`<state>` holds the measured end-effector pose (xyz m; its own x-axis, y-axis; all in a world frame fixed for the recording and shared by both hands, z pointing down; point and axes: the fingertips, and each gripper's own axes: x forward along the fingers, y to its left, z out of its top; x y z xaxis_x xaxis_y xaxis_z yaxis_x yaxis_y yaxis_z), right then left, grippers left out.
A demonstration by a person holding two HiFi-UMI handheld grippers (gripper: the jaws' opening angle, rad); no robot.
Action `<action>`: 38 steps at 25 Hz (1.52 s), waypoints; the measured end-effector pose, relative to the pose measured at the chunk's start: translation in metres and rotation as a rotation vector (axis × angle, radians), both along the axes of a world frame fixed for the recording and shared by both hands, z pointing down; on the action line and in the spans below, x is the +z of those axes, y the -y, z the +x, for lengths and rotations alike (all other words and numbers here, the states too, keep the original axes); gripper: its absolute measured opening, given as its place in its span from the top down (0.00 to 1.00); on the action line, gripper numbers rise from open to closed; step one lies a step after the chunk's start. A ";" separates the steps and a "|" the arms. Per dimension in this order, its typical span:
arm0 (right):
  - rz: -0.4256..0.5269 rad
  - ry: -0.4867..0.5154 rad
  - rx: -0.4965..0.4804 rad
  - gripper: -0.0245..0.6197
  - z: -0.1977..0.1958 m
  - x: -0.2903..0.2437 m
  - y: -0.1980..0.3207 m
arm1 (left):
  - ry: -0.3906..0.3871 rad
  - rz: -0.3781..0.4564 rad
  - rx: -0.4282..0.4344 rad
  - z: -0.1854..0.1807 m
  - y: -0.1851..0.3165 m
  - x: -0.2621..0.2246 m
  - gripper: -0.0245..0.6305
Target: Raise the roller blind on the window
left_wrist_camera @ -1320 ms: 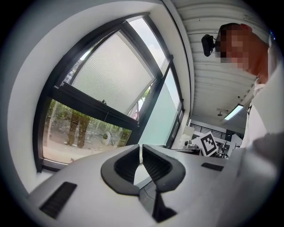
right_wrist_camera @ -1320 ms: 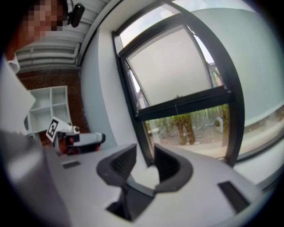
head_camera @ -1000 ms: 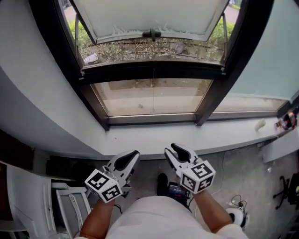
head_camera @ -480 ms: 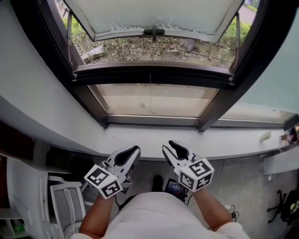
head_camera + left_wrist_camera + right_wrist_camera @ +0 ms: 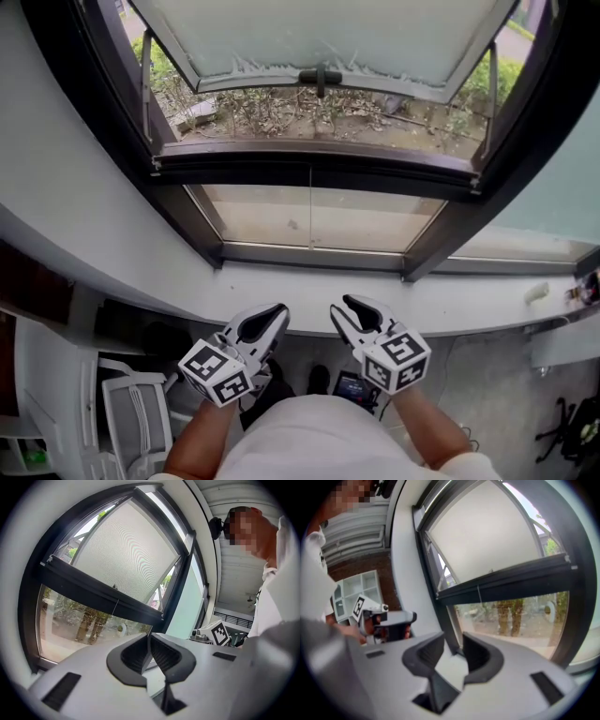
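Note:
The pale roller blind (image 5: 319, 33) covers the upper pane of the dark-framed window; its mesh fabric (image 5: 126, 550) shows in the left gripper view and the blind (image 5: 487, 531) also shows in the right gripper view. A thin cord (image 5: 310, 211) hangs from the crossbar over the lower glass. Both grippers are held low by the body, below the sill and well short of the window. My left gripper (image 5: 272, 316) is shut with nothing in it, its tips (image 5: 149, 637) touching. My right gripper (image 5: 345, 309) is partly open and empty, with a clear gap between its pads (image 5: 453, 641).
A white sill (image 5: 309, 286) runs under the window, with small items (image 5: 536, 292) at its right end. A white chair (image 5: 136, 412) stands at the lower left. Cables and gear lie on the grey floor (image 5: 487, 375) at the right. A grey wall (image 5: 84, 216) flanks the left frame.
The head view has shifted slightly, so the window sits a little lower in the picture. Both grippers stay near the body, and their jaws stand as before.

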<state>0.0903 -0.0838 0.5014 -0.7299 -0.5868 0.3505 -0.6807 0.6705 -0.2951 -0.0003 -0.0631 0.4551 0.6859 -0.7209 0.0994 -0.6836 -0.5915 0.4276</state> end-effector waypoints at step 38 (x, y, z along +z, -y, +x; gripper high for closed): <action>0.056 -0.112 0.143 0.78 -0.059 -0.003 0.081 | 0.065 0.038 0.117 -0.070 0.079 -0.002 0.93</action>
